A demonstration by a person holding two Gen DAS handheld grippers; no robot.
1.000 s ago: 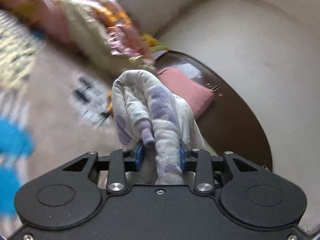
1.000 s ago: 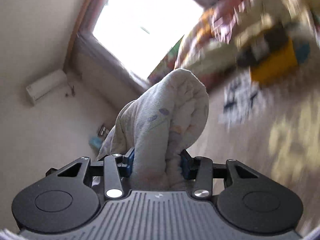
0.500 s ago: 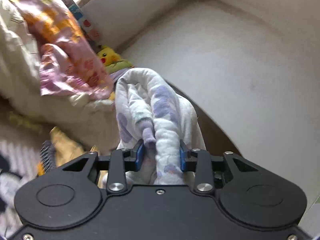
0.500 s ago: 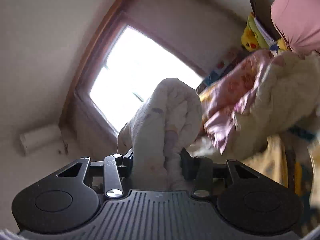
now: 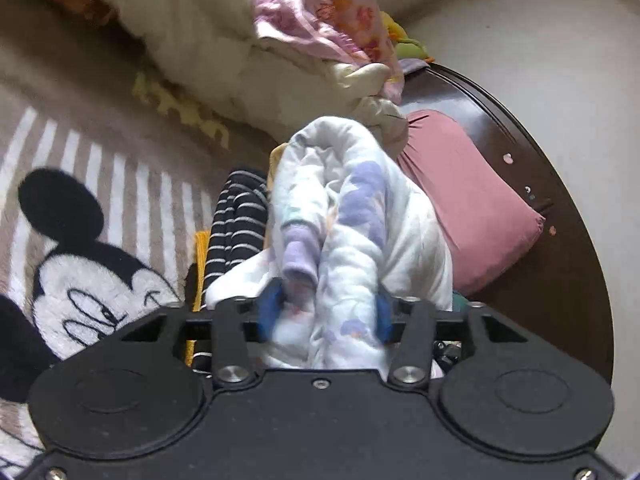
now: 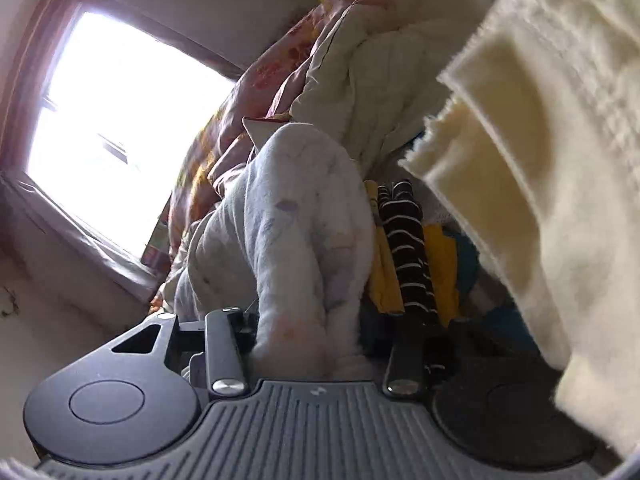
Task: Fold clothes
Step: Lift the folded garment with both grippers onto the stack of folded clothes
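Item: white garment with lilac print point(image 5: 360, 216), bunched into a thick roll and carried between both grippers. In the left wrist view it is seen rising from between the blue pads of the left gripper point(image 5: 322, 316), a lilac cuff hanging in the middle of the bundle. The jaws of this gripper are opening; the cloth is between them and fills the gap, so it cannot be told whether the pads still press on it.

In the right wrist view the same garment point(image 6: 304, 240) is seen standing up from the right gripper point(image 6: 320, 344). These jaws are opening too; the cloth lies against the left finger, while a dark gap is seen beside the right one (contact there cannot be judged).

Surroundings, left wrist view: a black-and-white striped garment point(image 5: 236, 232) lies just to the left of the bundle, on something yellow. A beige rug with a cartoon mouse point(image 5: 80, 264) is spread beneath. A pink cushion point(image 5: 472, 208) rests on a dark round table point(image 5: 560, 240) to the right. A heap of cream and pink floral bedding point(image 5: 280, 32) is piled behind.

Surroundings, right wrist view: a bright window point(image 6: 116, 128) is at the left. A cream blanket point(image 6: 552, 160) hangs close at the right.
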